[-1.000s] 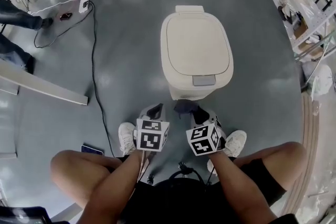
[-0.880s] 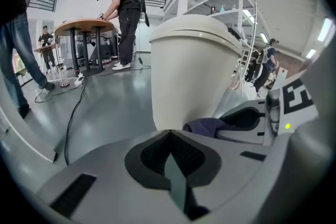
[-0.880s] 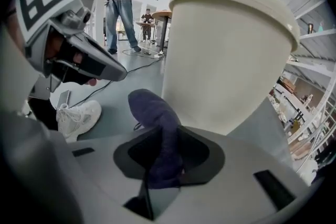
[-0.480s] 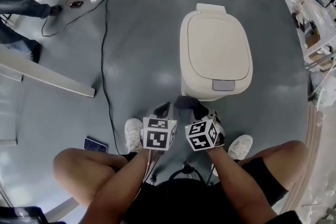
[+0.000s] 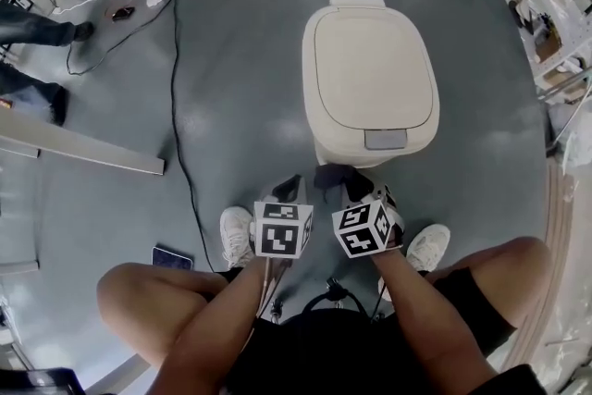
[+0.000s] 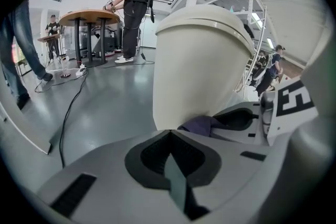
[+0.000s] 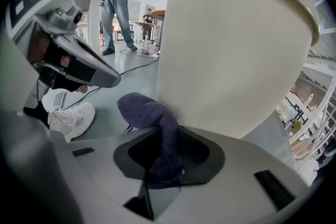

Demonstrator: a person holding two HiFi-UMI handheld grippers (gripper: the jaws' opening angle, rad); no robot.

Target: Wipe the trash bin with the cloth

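**Status of components**

- Cream plastic trash bin with closed flat lid (image 5: 370,79): stands upright on the grey floor (image 5: 231,60), upper centre of the head view. In both gripper views its rounded front wall fills the upper centre of the frame.
- Right claw (image 7: 165,162): jaws closed on the dark purple terry cloth (image 7: 155,128). One end of the cloth is pinched between the jaws. The free end bunches up ahead of them, toward the foot of the bin's front wall.
- Left claw (image 6: 170,157): jaws together, nothing between them. It sits just beside the right claw, at the lower centre of the head view, and carries no part of the cloth.

**Location of the cloth**

In the head view the cloth (image 5: 326,178) shows directly below the bin's front edge, near the grey lid tab (image 5: 385,140). The right gripper view places the bunched end just beside the lower wall. Actual contact cannot be confirmed from any view.

**Progress assessment**

- Done: cloth secured in the right claw; claw brought to the base of the bin's front face.
- Not yet evident: no streak, damp mark or other sign of wiping shows on wall or lid.
- Judged remaining: essentially all of the wiping, namely the front wall, side walls, rear and lid top. The task appears to be at its start.
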